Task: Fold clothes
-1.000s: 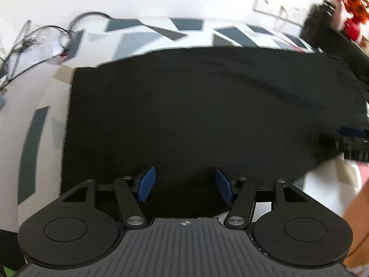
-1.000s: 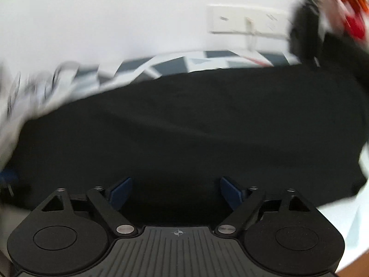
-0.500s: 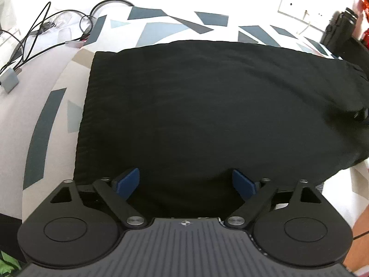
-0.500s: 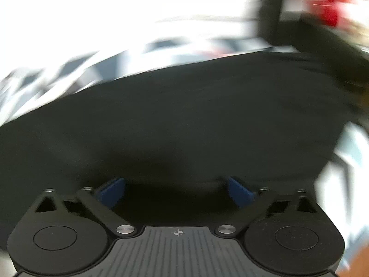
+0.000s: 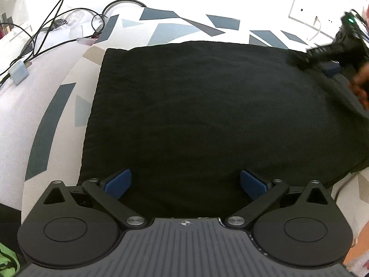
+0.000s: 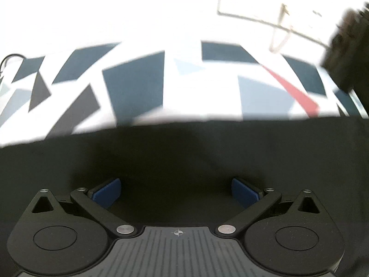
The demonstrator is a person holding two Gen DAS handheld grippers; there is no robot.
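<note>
1. While the left gripper [image 5: 185, 183] hovers wide and empty at the near edge, the right gripper [image 6: 176, 192] gapes empty near the far edge.
2. Black garment [image 5: 207, 115] lies flat on the patterned bed [image 5: 57, 106]: soft, light, floppy.
3. Pinching a corner looks best; cables [image 5: 46, 23] lie well clear.

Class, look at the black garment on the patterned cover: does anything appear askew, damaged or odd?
Nothing stands out. The black garment lies flat and roughly square on the patterned cover; only loose cables clutter the far left.
</note>
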